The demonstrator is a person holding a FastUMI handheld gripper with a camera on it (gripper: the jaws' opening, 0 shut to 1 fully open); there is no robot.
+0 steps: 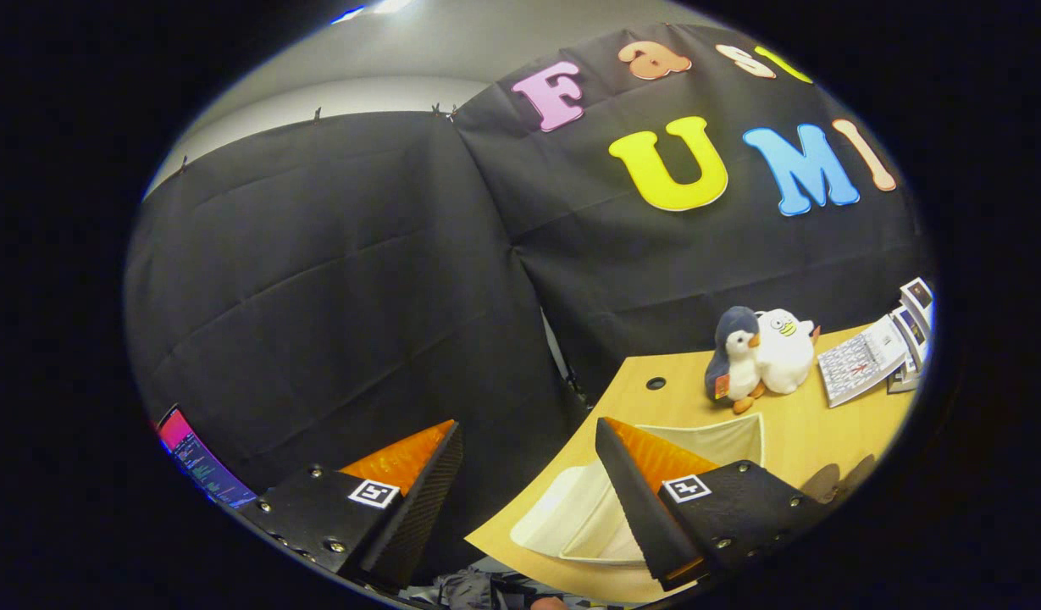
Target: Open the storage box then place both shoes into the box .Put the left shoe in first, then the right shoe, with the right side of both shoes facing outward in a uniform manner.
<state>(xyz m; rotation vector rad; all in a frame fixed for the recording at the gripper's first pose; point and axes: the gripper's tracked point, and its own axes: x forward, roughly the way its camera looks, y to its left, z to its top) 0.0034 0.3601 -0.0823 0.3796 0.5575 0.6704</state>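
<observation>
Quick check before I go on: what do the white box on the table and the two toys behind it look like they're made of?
Gripper is open, holding nothing. Box: probably fabric or soft matte plastic; its pale walls look thin and dull, without shine. Toys: plush, judging by fuzzy rounded bodies and soft edges. Table: smooth wood-look top.

The gripper (528,436) was held up in the air, tilted so the view sat skewed. Its two fingers (401,462) were spread wide apart with nothing between them and nothing touching either one. No hand was visible behind it, so grip pose couldn't be told.
</observation>
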